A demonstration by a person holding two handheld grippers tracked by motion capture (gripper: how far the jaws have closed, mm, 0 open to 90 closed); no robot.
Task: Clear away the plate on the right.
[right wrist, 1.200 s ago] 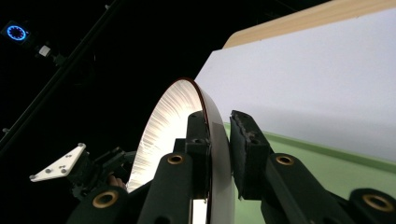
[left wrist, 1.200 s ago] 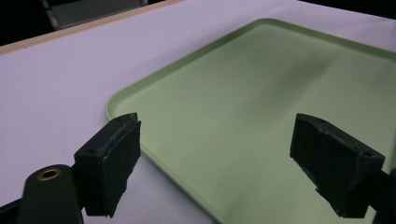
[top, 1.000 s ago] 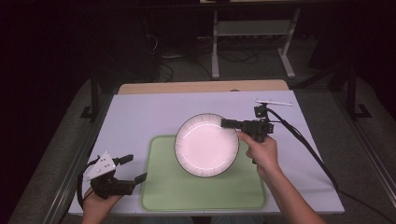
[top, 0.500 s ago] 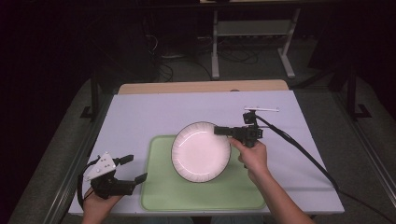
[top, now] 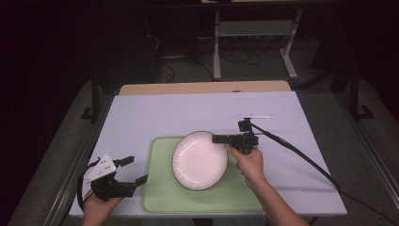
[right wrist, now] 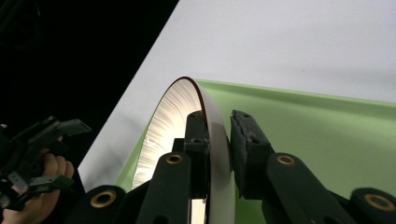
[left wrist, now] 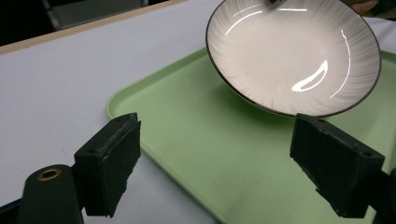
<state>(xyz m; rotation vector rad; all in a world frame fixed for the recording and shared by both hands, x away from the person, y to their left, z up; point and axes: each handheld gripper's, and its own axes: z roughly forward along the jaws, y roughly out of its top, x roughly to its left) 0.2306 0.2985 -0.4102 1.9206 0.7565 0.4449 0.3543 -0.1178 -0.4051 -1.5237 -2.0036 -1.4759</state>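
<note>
My right hand-held gripper pinches the white, dark-rimmed ceramic plate by its edge, tilting it over the green plastic tray; my left hand-held gripper waits with jaws apart.

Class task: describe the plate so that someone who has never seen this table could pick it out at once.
On the white table lies a green tray. Above it, tilted, hangs a round white plate with a thin dark rim. The right gripper clamps its edge, and it is the only dish there.
</note>
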